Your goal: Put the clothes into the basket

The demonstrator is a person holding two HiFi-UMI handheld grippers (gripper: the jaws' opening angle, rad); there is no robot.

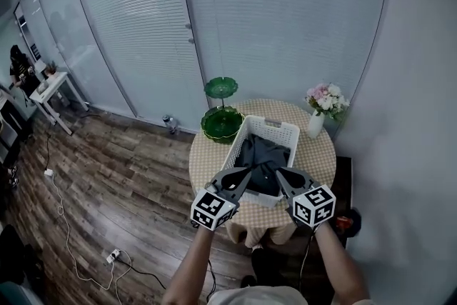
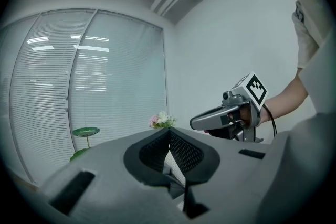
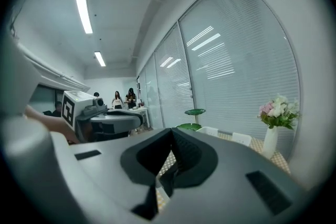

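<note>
Clothes point(image 1: 263, 161) fill basket point(image 1: 285, 131) near left claw point(image 1: 246, 173) and right claw point(image 1: 280, 173), both pressed together.

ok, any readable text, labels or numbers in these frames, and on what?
None readable.
Cubes on the left gripper and right gripper: black-and-white square patterns only, no letters or digits.
Small mark on the person's shirt: too blurred to read.

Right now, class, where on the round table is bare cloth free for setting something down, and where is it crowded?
Free: the checked tablecloth right of the white basket, nearer than the flower vase; also the left strip between basket and table edge, nearer than the green tiered dish. Crowded: the middle, where the basket holds dark clothes.
</note>
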